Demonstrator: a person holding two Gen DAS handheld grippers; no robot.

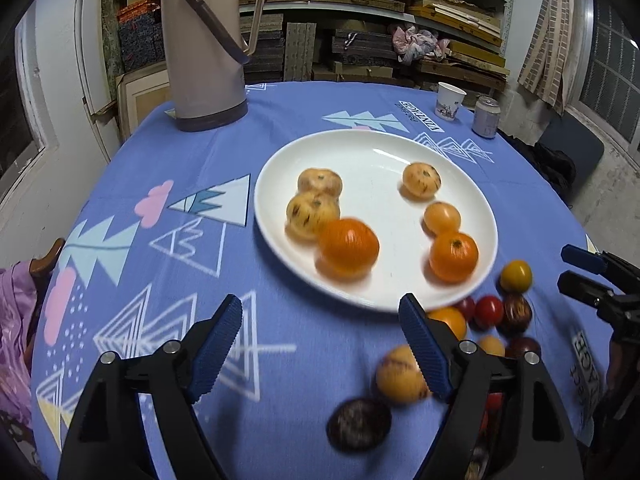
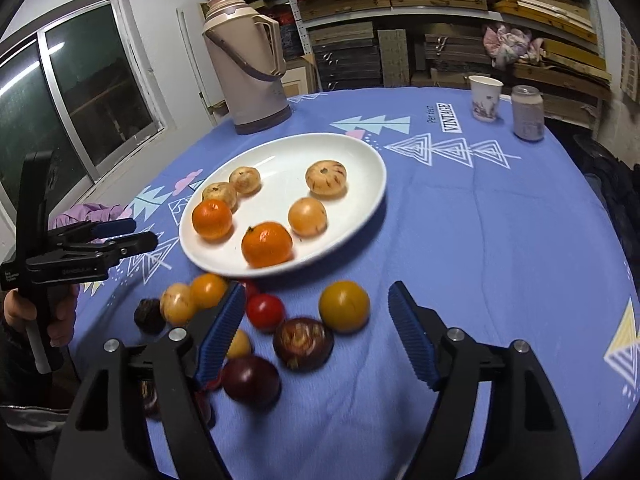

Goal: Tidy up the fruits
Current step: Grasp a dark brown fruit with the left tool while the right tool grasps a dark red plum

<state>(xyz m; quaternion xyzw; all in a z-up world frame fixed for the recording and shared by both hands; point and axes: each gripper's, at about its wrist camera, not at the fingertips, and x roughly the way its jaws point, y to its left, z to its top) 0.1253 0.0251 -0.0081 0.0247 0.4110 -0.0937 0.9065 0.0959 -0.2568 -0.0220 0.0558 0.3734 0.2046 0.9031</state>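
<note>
A white plate sits mid-table on the blue cloth and holds several fruits: two oranges and pale speckled ones. Loose fruits lie on the cloth by the plate's near edge: a yellow one, a red tomato, dark purple ones and a speckled one. My left gripper hovers open before the plate with nothing between its pads. My right gripper stands open above the loose fruits and touches none.
A beige thermos stands at the table's far left. A paper cup and a can stand at the far right. Shelves of stacked boxes fill the back wall. A purple cloth lies past the left edge.
</note>
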